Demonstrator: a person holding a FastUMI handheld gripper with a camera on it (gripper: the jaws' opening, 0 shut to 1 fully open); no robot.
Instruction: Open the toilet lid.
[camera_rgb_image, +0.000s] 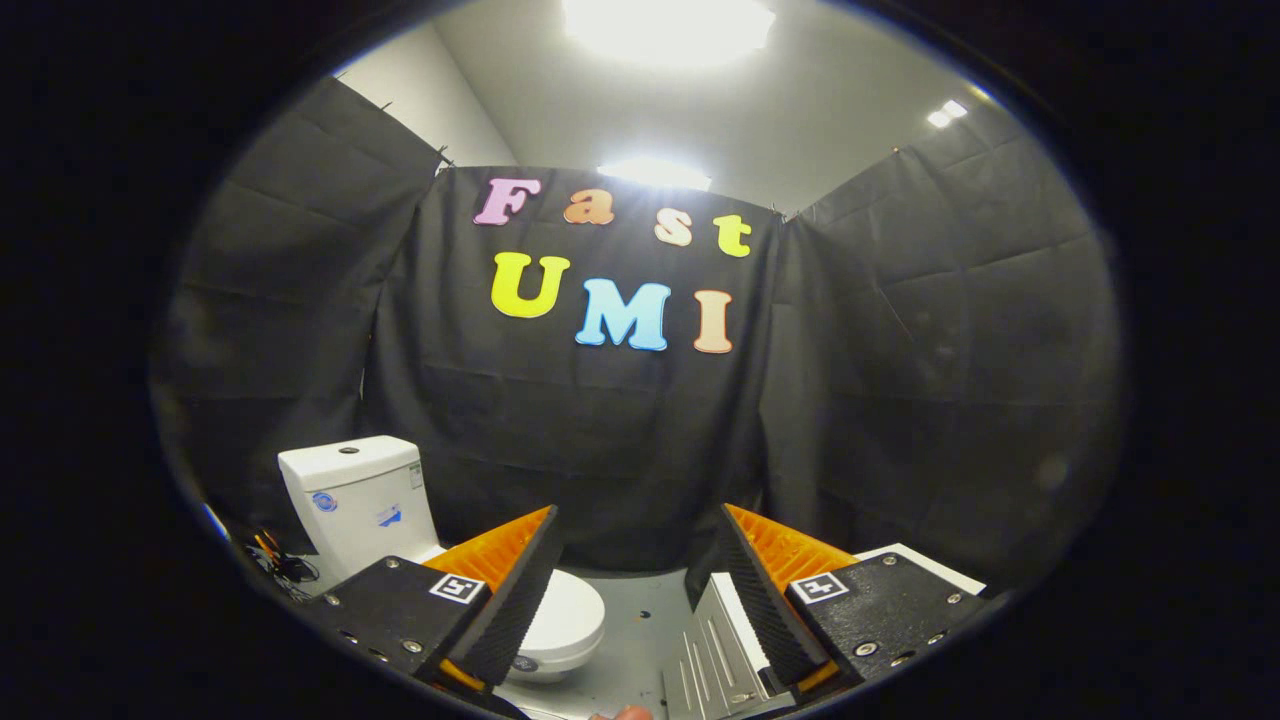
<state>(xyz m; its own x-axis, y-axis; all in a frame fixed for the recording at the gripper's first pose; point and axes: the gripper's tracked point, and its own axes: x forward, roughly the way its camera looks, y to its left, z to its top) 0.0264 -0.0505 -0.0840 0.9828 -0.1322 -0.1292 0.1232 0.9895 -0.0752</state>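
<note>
**A:** Where is the toilet (440, 560)?

**B:** Low and to the left, on the grey floor (640, 625) in front of the black cloth wall (600, 440). Its white tank (355, 495) stands at the far left, close to the cloth. The bowl runs from the tank toward the near right, so the long axis goes diagonally, with the rounded front end pointing into the middle of the floor.

**A:** And the lid (565, 615)?

**B:** Down flat over the bowl. Its rounded front edge shows just right of the left finger, which hides the hinge end.

**A:** What are the gripper's (638, 600) fingers doing?

**B:** They are spread wide apart with nothing between them, held above the floor. The lid's front sits just inside the left finger.

**A:** Any room to move?

**B:** Bare floor lies between the lid's front edge and a pale ribbed unit (715, 655) that sits near the right finger. A white-topped piece (925, 565) shows beyond that finger. Some dark cables (280, 565) lie on the floor left of the tank.
</note>
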